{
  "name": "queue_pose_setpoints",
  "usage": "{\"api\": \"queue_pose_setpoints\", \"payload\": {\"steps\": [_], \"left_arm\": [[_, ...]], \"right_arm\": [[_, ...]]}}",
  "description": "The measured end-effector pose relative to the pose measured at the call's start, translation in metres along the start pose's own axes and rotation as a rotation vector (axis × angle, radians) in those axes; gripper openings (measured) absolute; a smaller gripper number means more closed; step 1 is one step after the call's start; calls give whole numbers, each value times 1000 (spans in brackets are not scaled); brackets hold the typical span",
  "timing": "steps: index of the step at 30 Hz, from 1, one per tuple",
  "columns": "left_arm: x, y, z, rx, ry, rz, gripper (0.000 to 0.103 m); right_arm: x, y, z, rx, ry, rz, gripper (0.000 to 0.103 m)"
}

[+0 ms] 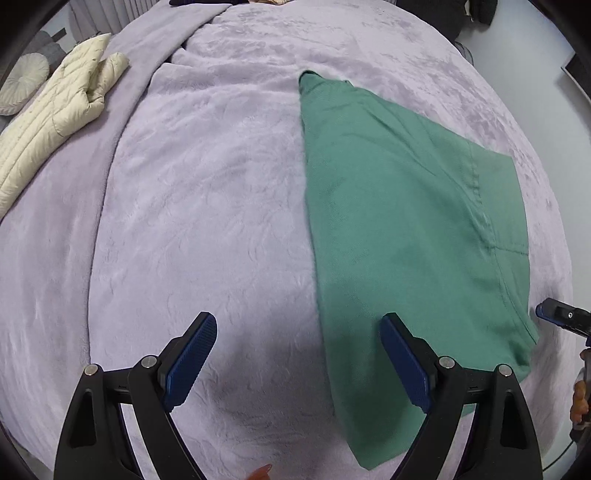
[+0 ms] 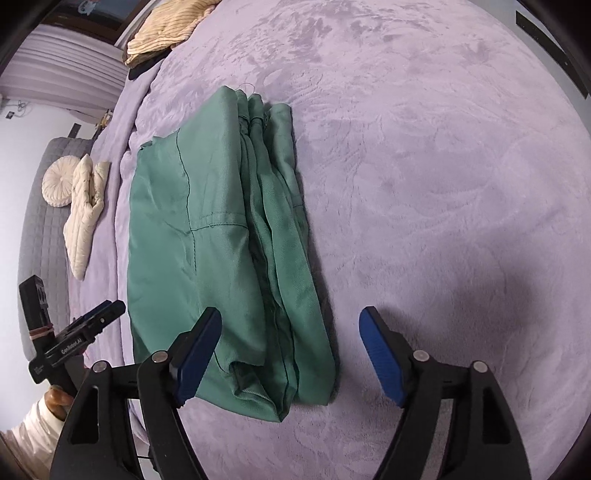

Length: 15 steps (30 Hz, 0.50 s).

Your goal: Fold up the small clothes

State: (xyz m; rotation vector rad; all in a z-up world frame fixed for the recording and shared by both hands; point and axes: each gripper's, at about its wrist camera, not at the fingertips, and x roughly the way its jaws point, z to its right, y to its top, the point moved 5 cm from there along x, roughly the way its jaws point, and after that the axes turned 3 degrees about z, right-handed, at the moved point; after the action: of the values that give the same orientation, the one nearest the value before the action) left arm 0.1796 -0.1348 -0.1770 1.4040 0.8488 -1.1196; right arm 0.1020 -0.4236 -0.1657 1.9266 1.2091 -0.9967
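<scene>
A green garment lies folded lengthwise on the lilac blanket. In the right wrist view the green garment shows stacked layers along its right edge. My left gripper is open and empty, above the garment's near left edge; its right finger is over the cloth. My right gripper is open and empty, above the garment's near end; its left finger is over the cloth. The left gripper also shows at the left in the right wrist view.
A cream quilted jacket lies at the far left of the bed, beside a round cushion. A tan ribbed garment lies at the far end. The right gripper's tip shows at the right edge.
</scene>
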Motion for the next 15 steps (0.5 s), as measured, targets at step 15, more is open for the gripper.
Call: {"api": "queue_pose_setpoints", "payload": {"steps": [15], "left_arm": [[89, 33, 25, -97, -396, -148, 103]], "right_arm": [[70, 54, -4, -23, 337, -140, 81]]}}
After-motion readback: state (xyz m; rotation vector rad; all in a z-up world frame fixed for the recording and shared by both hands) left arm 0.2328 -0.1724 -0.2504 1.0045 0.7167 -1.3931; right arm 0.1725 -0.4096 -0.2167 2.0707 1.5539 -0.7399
